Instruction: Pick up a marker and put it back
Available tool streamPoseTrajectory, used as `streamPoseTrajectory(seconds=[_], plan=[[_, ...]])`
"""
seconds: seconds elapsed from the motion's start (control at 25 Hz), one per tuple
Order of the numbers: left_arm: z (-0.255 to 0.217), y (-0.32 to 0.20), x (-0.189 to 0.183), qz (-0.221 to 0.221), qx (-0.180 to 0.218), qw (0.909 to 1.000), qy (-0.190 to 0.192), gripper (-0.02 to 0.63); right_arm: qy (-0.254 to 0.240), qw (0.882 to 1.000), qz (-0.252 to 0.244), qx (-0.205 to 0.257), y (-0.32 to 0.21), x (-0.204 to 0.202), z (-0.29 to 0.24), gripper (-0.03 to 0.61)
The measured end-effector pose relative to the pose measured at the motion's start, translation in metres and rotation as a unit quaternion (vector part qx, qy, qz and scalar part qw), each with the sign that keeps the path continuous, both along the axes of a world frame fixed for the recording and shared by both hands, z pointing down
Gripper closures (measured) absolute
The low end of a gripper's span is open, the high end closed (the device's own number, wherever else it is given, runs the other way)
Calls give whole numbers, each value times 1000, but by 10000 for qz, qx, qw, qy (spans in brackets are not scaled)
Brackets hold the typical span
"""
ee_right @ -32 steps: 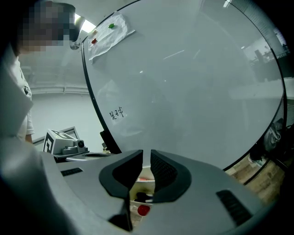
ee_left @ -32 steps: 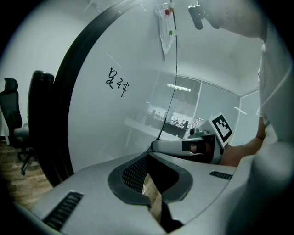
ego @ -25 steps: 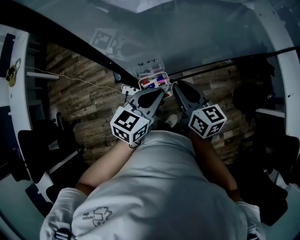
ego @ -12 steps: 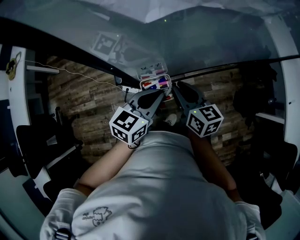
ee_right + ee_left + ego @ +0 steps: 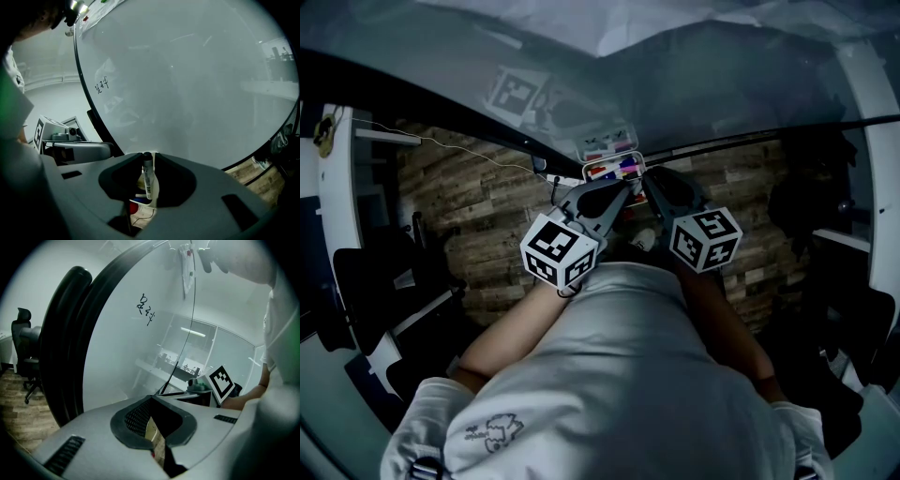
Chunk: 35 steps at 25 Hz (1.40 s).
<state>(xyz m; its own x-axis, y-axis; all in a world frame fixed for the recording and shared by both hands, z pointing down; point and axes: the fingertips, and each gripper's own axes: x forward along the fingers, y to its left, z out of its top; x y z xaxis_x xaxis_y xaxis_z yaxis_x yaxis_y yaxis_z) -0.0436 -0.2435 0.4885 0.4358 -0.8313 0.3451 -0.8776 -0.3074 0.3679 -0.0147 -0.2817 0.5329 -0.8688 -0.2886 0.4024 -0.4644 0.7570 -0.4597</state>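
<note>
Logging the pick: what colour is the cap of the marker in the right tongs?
Black cap on the white-barrelled marker; clearest in right gripper view.

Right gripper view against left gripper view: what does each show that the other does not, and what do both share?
Only the right gripper view shows a black-capped marker, clamped upright between the fingers of the right gripper. Only the left gripper view shows an office chair, and the left gripper with its fingers shut on nothing. Both show the whiteboard with its black scribble, and the wood floor.
</note>
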Motion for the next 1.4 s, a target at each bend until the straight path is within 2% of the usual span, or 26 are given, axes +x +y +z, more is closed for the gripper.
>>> streamPoseTrajectory(seconds=[0.4, 0.76, 1.08, 1.4], plan=[[1, 5, 4, 23, -27, 10000, 34, 609, 47, 9999, 62, 91, 3, 5, 2, 500], [-5, 17, 0, 72, 40, 10000, 27, 609, 17, 9990, 338, 293, 7, 14, -13, 502], [-20, 23, -1, 252, 252, 9994, 28, 609, -74, 9963, 597, 608, 13, 20, -40, 502], [-54, 26, 4, 593, 696, 9958, -99, 609, -219, 9905, 902, 1013, 21, 31, -81, 502]])
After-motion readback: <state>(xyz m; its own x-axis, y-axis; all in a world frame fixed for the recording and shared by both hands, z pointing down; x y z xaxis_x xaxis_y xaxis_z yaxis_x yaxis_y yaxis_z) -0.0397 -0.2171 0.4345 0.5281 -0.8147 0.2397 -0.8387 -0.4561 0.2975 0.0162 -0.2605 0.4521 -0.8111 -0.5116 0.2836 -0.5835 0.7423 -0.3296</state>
